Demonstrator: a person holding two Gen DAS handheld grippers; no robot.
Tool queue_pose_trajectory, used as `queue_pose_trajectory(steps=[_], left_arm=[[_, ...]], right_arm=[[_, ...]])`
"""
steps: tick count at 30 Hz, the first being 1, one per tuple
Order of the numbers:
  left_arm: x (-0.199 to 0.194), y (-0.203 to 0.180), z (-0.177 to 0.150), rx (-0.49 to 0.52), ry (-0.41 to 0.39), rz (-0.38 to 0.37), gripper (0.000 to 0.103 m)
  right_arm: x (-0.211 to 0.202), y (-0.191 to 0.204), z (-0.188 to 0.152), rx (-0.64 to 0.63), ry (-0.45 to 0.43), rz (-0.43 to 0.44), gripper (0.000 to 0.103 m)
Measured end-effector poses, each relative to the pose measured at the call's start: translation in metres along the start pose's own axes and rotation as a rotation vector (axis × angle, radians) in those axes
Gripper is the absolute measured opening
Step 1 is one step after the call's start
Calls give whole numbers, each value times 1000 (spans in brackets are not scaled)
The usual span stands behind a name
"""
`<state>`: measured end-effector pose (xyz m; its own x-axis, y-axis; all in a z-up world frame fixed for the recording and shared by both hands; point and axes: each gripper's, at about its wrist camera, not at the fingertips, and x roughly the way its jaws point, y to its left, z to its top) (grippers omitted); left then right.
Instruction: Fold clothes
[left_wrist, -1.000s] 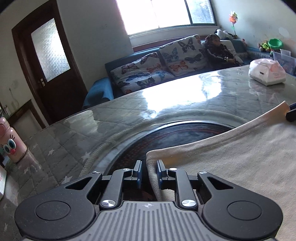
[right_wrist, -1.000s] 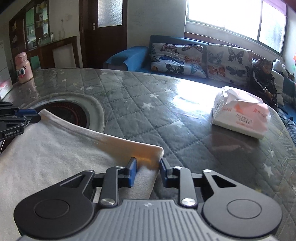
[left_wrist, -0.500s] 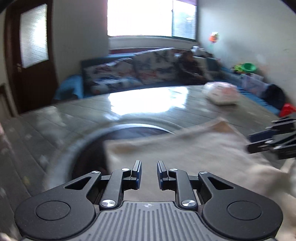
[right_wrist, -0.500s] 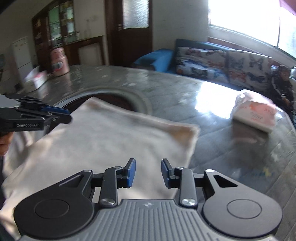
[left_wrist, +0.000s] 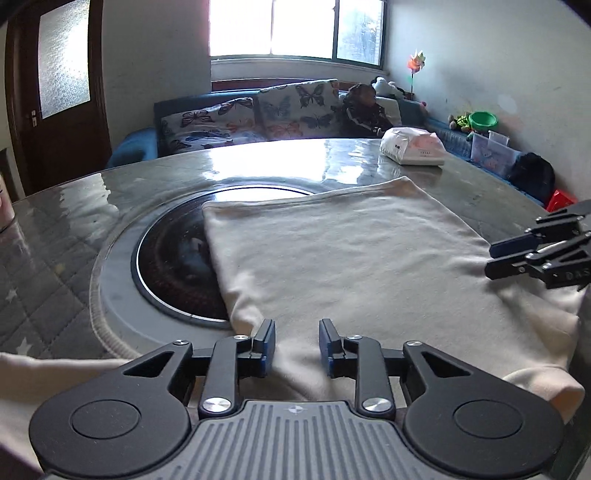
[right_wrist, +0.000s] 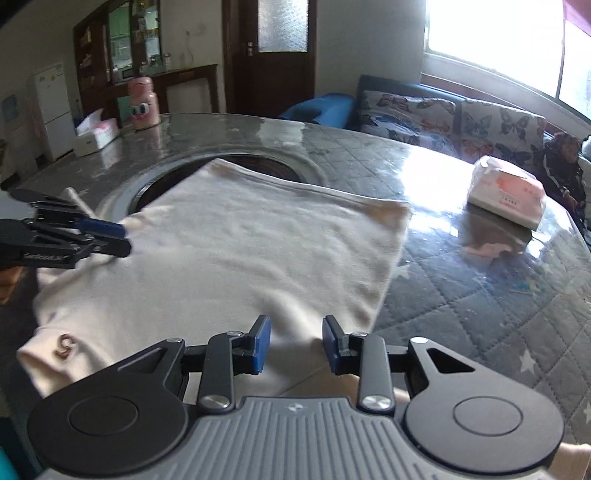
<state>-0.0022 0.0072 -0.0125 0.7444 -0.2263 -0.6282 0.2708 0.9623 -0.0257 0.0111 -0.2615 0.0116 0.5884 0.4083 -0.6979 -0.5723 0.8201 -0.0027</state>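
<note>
A cream garment (left_wrist: 351, 251) lies folded flat on the quilted table (left_wrist: 55, 240), its far left corner over the round cooktop (left_wrist: 173, 266). My left gripper (left_wrist: 297, 347) hovers at the garment's near left edge. Its jaws are opening, and cloth shows below the gap with neither pad pressing on it. In the right wrist view the garment (right_wrist: 258, 251) spreads ahead of my right gripper (right_wrist: 295, 345), which is open above the near right edge. Each gripper shows in the other's view: the right gripper (left_wrist: 490, 260) and the left gripper (right_wrist: 125, 240).
A white tissue pack (left_wrist: 412, 151) lies on the table beyond the garment's far right corner. A pink bottle (right_wrist: 142, 105) and a tissue box (right_wrist: 96, 134) stand at the far left edge. A sofa (left_wrist: 258, 114) with a seated person (left_wrist: 364, 110) is behind the table.
Both grippers drew back from the garment's far corners to its near side. The left one let go of the cloth edge it held; the far edge now lies flat.
</note>
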Motion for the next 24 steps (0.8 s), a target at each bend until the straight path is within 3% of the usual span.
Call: queue_pose_trajectory(steps=[7,13,19,24], left_arm=[[-7,-6,-10,60,-32,10,34],[-14,-6,-18,98,-45,32,35],[-17,-10,-19,131,-46,47,37],[-18,-11,-18,143,-36,53,38]], right_arm=[[-13,45,-17,-75,6,91,35],[-29,72,-36,-150,12,77,35],[-43,74,-45,-134,2,63,36],[-62,57,-51,-41,-38,27,37]])
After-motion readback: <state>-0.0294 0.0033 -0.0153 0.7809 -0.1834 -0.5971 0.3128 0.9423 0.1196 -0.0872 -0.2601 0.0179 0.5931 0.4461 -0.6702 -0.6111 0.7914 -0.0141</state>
